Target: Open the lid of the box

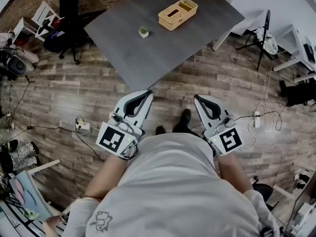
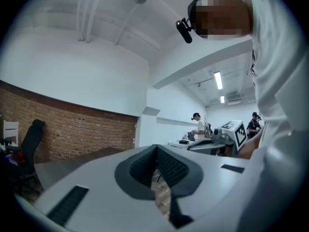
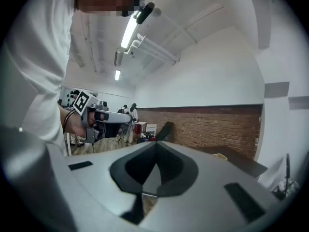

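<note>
A woven tan box with a slotted lid stands at the far side of a dark grey table. It also shows as a small yellow shape in the right gripper view. Both grippers are held close to the person's body, well short of the table and level. The left gripper has its jaws together with nothing between them, and they meet at the tip in its own view. The right gripper is likewise shut and empty, tips touching.
A small potted plant stands on the table to the left of the box. A black office chair is at the table's left, a folding stand at its right. Power strips and cables lie on the wood floor.
</note>
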The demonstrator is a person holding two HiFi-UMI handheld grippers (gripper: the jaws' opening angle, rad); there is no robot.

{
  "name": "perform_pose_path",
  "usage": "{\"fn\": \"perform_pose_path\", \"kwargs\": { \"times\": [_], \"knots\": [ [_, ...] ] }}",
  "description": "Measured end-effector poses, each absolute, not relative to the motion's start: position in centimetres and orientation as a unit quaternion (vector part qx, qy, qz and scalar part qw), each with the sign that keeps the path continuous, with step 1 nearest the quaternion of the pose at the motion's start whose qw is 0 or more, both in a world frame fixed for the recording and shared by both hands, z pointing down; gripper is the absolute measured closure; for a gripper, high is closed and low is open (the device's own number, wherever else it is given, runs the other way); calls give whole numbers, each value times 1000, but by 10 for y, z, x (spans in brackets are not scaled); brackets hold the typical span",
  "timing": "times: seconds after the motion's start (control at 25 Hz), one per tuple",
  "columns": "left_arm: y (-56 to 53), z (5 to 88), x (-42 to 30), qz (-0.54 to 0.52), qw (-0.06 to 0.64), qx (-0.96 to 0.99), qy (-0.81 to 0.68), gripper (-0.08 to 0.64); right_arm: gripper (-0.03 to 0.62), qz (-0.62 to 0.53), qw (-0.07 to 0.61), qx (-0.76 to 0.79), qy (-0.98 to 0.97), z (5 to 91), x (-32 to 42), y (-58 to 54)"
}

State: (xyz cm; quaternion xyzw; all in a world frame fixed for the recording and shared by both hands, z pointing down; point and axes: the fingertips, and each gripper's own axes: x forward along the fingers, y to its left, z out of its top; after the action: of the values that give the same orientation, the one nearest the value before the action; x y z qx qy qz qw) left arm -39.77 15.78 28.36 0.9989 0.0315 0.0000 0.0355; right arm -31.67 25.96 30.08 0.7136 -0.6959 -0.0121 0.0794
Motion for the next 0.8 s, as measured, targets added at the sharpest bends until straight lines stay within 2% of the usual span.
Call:
{"fn": "perform_pose_path", "kwargs": {
  "times": [0.52, 0.8],
  "knots": [
    [159, 297, -336, 25, 41, 998, 32, 549, 588, 19, 64, 681, -729, 312, -265, 248],
    [156, 303, -288, 27, 49, 998, 25, 549, 586, 23, 61, 676, -734, 317, -214, 239]
  ]
}}
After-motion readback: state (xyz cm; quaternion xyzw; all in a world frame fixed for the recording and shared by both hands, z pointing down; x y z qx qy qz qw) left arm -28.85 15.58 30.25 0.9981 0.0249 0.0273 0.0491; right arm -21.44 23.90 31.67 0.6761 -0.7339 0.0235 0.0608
